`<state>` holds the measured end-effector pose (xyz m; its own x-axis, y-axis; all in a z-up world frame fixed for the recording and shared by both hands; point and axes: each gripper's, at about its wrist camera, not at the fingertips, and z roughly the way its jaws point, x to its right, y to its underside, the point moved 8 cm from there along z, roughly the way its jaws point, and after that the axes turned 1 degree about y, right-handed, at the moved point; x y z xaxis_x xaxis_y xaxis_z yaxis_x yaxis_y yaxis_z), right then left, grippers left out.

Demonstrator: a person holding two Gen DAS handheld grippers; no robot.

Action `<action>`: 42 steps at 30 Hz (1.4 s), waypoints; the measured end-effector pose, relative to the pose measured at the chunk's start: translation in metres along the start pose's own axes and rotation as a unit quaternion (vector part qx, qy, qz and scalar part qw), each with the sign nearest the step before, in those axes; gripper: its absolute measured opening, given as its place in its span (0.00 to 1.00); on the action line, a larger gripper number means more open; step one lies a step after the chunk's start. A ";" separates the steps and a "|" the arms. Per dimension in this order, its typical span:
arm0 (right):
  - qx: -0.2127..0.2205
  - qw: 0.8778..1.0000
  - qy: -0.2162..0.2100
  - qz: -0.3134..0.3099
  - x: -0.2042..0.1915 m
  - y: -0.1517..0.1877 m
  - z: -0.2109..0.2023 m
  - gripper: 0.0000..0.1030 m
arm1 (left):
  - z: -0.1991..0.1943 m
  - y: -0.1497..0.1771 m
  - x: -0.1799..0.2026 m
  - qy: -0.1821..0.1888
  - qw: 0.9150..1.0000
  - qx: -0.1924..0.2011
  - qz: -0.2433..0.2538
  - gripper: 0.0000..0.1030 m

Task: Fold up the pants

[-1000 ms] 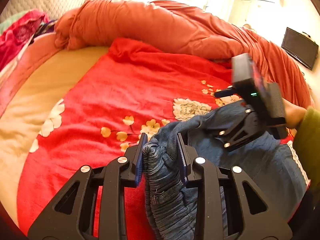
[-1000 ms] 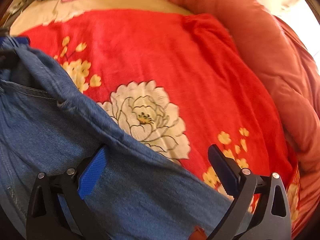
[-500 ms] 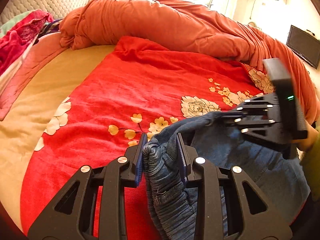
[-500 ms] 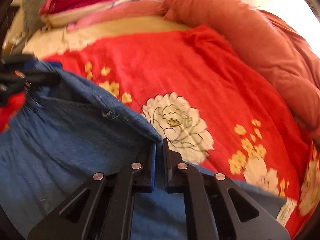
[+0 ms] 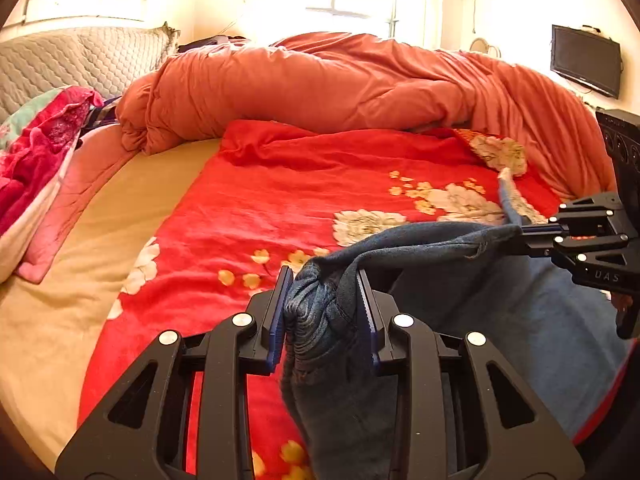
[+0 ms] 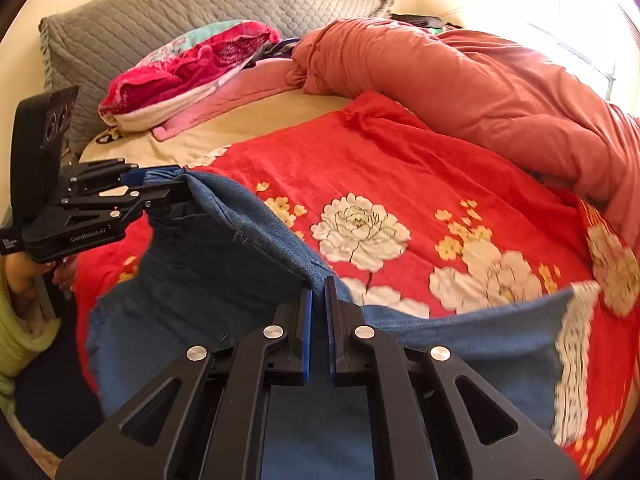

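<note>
The blue denim pants (image 5: 500, 320) hang lifted over a red floral blanket (image 5: 304, 200). My left gripper (image 5: 322, 304) is shut on a bunched wad of the waistband. My right gripper (image 6: 318, 304) is shut on the top edge of the pants (image 6: 224, 264). The edge runs taut between the two grippers. The right gripper shows at the right of the left wrist view (image 5: 520, 236). The left gripper shows at the left of the right wrist view (image 6: 160, 188). A frayed hem (image 6: 568, 360) lies on the blanket at the right.
A rolled orange duvet (image 5: 340, 84) lies along the far side of the bed. A pink and teal blanket pile (image 6: 188, 68) sits by the grey quilted headboard (image 6: 160, 12). A beige sheet (image 5: 60, 280) covers the left of the bed. A black screen (image 5: 586, 60) hangs on the wall.
My right gripper closed on the pants' edge from open. Both grippers then lifted and moved apart, drawing the edge taut above the blanket.
</note>
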<state>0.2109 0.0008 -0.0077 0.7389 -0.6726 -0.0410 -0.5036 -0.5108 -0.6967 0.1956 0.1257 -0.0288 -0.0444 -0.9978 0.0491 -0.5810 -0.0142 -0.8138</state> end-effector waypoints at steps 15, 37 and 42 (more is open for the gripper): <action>0.015 0.999 -0.037 0.036 -0.056 0.072 -0.072 0.05 | -0.075 0.057 0.036 0.057 0.998 -0.032 -0.012 0.23; -0.021 0.995 -0.072 0.066 -0.105 0.141 -0.062 0.08 | -0.078 0.109 0.034 0.021 0.993 -0.112 0.022 0.32; -0.040 0.995 -0.073 0.061 -0.109 0.153 -0.054 0.10 | -0.076 0.129 0.024 0.044 0.988 -0.150 -0.008 0.37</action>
<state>0.0293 -0.0323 -0.0711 0.7240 -0.6506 -0.2291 -0.6236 -0.4754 -0.6205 0.0582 0.1046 -0.0886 -0.0969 -0.9878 0.1217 -0.7962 0.0036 -0.6050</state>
